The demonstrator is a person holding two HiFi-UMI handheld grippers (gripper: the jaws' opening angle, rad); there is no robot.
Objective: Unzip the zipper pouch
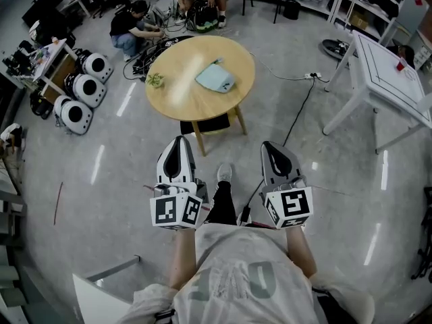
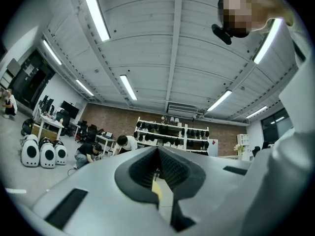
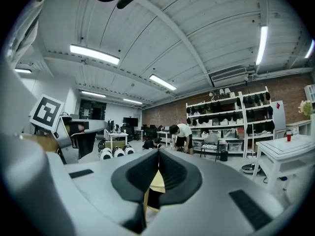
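Note:
A light blue zipper pouch (image 1: 215,77) lies flat on the round wooden table (image 1: 182,93), right of its middle. Both grippers hang in the air well short of the table, over the floor in front of the person. My left gripper (image 1: 178,142) is shut with nothing in it, its jaws pointing toward the table. My right gripper (image 1: 271,146) is also shut and empty, beside the left one. In the left gripper view the left gripper (image 2: 158,154) has its pads together; in the right gripper view the right gripper (image 3: 158,156) does too, and a slice of the table (image 3: 156,182) shows below them.
A small green thing (image 1: 156,80) sits at the table's left edge. A white table (image 1: 395,79) stands at the right, white round pods (image 1: 79,100) at the left. Cables (image 1: 297,106) run across the floor past the table. Two people (image 1: 131,29) work behind it.

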